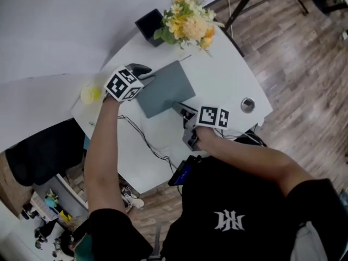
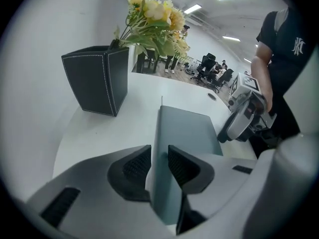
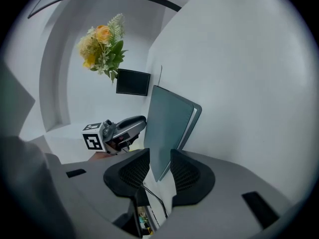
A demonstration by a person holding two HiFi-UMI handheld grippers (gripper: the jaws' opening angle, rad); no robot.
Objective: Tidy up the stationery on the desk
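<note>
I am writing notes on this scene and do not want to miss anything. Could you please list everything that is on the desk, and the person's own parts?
desk: one, white, centre of the head view
notebook: one, grey-green, middle of the desk
box: one, black, far edge of the desk
flowers: one bunch, yellow and white, beside the box
small thing: one, yellow, left edge of the desk; too blurred to name
disc: one, silver, right side of the desk
cable: one, black, near part of the desk
arms: two, bare
left claw: grey, notebook's far corner between its jaws
right claw: grey, notebook's near corner between its jaws
</note>
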